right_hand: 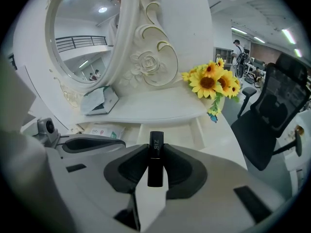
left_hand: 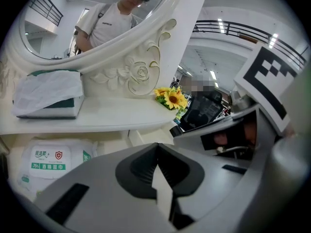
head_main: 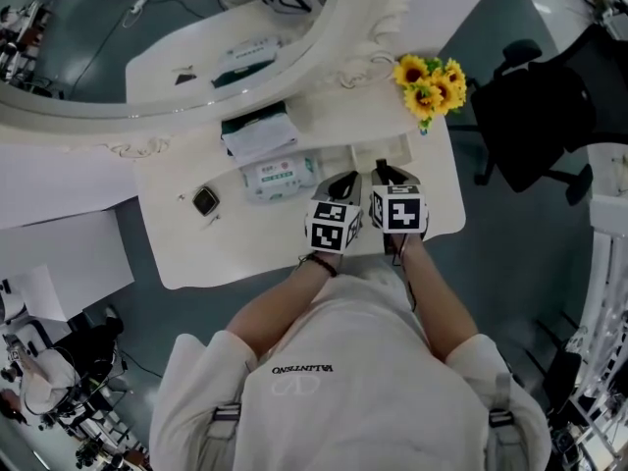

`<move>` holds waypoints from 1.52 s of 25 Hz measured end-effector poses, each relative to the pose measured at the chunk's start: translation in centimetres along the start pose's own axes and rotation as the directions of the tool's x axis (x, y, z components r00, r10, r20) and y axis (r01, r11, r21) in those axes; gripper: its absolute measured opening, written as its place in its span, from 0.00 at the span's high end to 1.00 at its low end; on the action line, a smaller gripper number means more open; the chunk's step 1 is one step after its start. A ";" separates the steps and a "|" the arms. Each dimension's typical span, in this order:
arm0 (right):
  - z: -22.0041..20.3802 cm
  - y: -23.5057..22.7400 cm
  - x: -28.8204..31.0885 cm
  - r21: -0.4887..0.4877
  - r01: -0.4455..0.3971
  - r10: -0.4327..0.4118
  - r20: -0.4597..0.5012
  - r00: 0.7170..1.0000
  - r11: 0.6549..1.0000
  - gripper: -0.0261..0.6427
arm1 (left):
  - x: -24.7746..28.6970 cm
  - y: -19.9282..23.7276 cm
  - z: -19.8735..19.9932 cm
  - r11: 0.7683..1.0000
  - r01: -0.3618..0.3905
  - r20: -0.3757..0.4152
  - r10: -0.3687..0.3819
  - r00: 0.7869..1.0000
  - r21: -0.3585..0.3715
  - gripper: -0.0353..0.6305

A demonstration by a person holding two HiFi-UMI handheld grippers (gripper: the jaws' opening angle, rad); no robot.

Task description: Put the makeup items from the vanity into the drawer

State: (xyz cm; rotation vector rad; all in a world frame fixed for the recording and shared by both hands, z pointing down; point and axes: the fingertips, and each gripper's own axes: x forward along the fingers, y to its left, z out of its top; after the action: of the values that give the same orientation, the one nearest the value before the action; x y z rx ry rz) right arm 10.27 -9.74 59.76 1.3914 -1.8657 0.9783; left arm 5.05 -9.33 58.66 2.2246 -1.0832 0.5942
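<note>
Carry step. Right tongs [right_hand: 154, 152] clamped an upright black lipstick [right_hand: 155, 171], just short of the drawer [right_hand: 176, 132], which looked open. Left tongs [left_hand: 156, 148] closed, empty. Next, likely: reach over the drawer, lower, release gently.

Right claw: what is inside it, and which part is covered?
A black tube with pale lettering stands clamped in the right claw. The pads cover its sides; its back cannot be seen.
</note>
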 end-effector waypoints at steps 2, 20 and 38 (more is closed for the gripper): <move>0.3 -0.2 0.0 0.002 0.000 0.000 0.003 1.000 1.000 0.81 | 0.3 -0.3 0.1 1.000 0.003 -0.001 -0.003 1.000 0.001 0.95; 1.7 -1.7 1.4 -0.007 -0.031 0.031 -0.005 1.000 0.999 0.81 | 1.9 -0.9 1.6 1.000 -0.014 0.030 0.014 0.999 -0.011 0.95; 2.8 -2.8 2.8 -0.020 -0.013 0.013 -0.008 1.000 1.000 0.80 | 2.2 -0.4 1.5 1.000 -0.022 0.026 0.023 0.999 -0.018 0.95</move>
State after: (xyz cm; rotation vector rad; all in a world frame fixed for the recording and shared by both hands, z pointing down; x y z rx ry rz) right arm 12.11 -14.04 61.05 1.3632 -1.8759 0.9681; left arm 6.82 -11.37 58.81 2.2133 -1.1234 0.5646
